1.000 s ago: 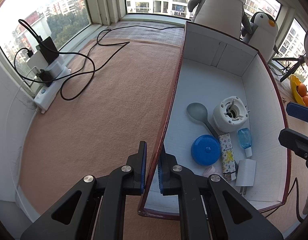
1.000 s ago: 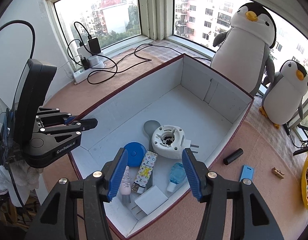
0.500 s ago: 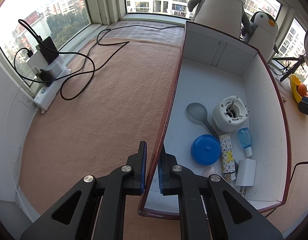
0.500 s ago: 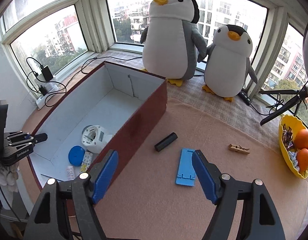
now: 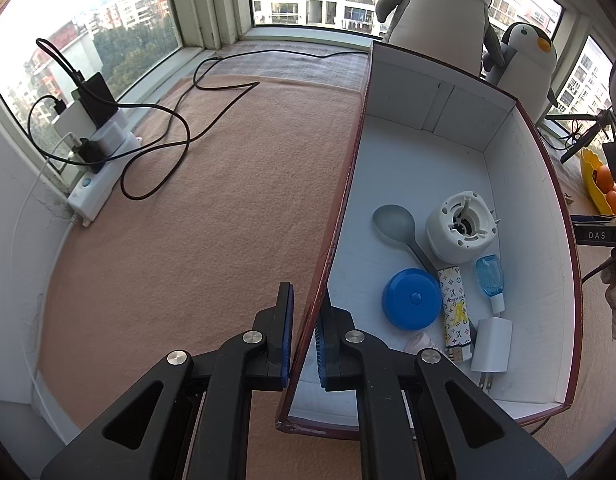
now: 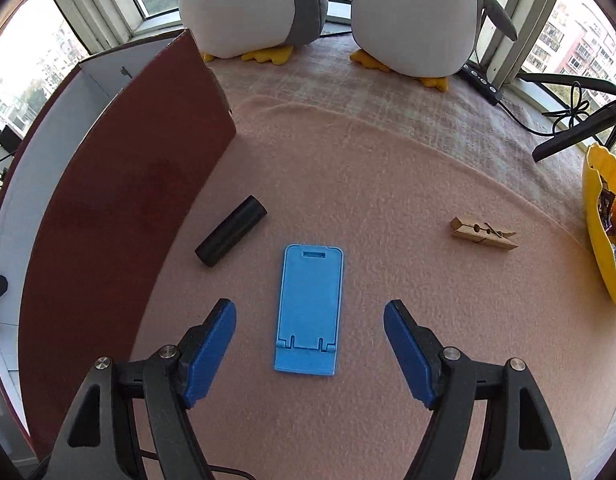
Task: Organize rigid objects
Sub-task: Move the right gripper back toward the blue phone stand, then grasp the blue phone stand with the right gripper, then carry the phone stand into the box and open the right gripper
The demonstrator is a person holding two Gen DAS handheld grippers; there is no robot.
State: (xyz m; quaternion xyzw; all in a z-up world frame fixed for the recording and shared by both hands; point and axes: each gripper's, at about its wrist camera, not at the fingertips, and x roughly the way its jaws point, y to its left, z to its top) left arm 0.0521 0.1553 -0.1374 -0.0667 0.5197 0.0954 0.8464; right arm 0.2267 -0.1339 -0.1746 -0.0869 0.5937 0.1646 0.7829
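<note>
Two spread fingers of the right gripper flank the blue phone stand; black cylinder and clothespin lie nearby. Left gripper pinches the box wall.

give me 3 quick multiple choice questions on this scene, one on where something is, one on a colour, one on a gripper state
1. Where does the black cylinder lie?
A. inside the box
B. on the cloth beside the box
C. in the yellow bowl

2. What colour is the phone stand?
A. blue
B. red
C. white

3. How is the left gripper?
A. wide open over the spoon
B. shut on the box wall
C. holding the clothespin

Answers:
1 B, it rests on the cloth just outside the box, near its red outer wall.
2 A, it is light blue, lying flat between the fingers of the open right gripper.
3 B, its two fingers sit either side of the wall, clamping it.
</note>
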